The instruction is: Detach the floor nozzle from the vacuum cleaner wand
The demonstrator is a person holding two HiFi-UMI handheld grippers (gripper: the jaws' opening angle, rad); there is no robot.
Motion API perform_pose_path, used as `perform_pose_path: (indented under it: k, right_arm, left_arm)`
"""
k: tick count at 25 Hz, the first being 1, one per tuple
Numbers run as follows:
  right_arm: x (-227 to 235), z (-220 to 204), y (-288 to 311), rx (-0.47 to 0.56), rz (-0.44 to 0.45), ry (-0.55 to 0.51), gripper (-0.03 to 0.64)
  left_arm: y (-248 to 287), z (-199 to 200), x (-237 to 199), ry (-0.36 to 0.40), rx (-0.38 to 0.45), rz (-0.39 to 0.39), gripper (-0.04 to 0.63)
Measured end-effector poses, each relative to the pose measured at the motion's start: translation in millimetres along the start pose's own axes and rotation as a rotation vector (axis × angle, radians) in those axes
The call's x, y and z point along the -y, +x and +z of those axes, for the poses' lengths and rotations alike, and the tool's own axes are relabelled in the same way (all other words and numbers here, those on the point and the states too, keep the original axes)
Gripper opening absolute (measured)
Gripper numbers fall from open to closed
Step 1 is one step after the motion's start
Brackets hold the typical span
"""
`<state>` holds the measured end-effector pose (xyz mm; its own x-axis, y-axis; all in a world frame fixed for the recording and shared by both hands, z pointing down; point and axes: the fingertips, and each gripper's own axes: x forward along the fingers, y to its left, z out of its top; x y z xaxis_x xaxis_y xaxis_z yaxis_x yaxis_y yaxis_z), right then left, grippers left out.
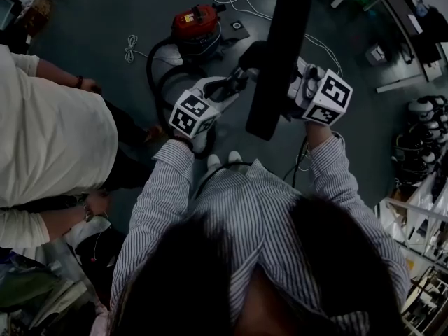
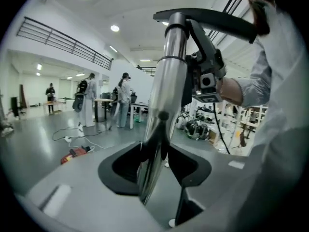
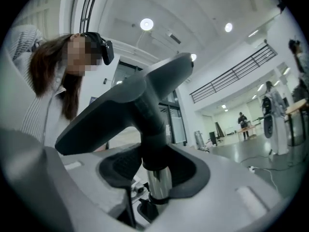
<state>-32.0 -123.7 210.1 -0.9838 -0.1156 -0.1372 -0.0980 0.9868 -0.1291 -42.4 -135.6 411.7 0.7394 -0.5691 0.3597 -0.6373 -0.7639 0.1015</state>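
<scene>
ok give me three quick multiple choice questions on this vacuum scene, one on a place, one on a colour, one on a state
1. Where does the vacuum cleaner body stand?
A. on a table
B. on the floor ahead of the person
C. on the person's lap

2. What colour is the top of that body?
A. red
B. yellow
C. white

3. What is between the jaws of the left gripper?
A. nothing
B. a loose cable
C. the chrome wand

Answers:
1 B: the head view shows it on the dark floor beyond both grippers.
2 A: its top is plainly red.
3 C: the left gripper view shows the pads closed on the wand. The right gripper grips the black neck of the floor nozzle, which is not yet detached.
</scene>
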Motion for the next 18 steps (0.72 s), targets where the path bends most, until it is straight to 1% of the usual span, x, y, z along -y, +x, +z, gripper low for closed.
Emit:
perform_pose_path:
  k: [2,5,7,8,9,10,11,13,15,18]
  right_arm:
    - [9.8,-2.8,1.8,0.004,-0.096,0.005,0.164]
    - [21.4,-7.3,4.5,-0.016,-0.223,-0.002,0.163]
    - [29.0,-10.9,3.4,-0.017,-0.307,0.005,0.163]
    - [32.4,-12.9,2.3,-0.019,-0.345,0.010,0.163]
    - [34.7,-15.2,1.5,-0.024,-0.374,0.014,0.163]
    - [35.1,-17.6,1.3,-0.032,-0.384,0.019,0.162]
    - [33.5,-19.6,1.8,-0.042,-0.371,0.023,0.163]
    - [26.1,-21.7,2.4,-0.059,-0.301,0.024,0.164]
    - [18.5,-21.8,2.6,-0.072,-0.236,0.022,0.164]
    - [11.5,-21.1,4.8,-0.085,-0.185,0.021,0.169]
  left_arm:
    - [4.5,-3.1,-9.1,0.022,-0.017,0.115,0.173]
    - [9.0,-8.2,-14.5,0.029,-0.041,0.252,0.166]
    - [12.5,-12.7,-15.8,0.020,-0.056,0.332,0.161]
    - [14.4,-14.6,-15.6,0.012,-0.065,0.357,0.158]
    - [16.2,-16.6,-14.8,0.002,-0.070,0.367,0.156]
    - [17.4,-19.3,-13.5,-0.008,-0.070,0.362,0.156]
    - [18.0,-21.9,-11.9,-0.011,-0.065,0.344,0.156]
    - [16.9,-23.1,-8.5,0.007,-0.052,0.300,0.156]
    - [15.4,-22.1,-9.1,0.038,-0.048,0.278,0.158]
    - [17.6,-18.7,-12.0,0.074,-0.053,0.236,0.160]
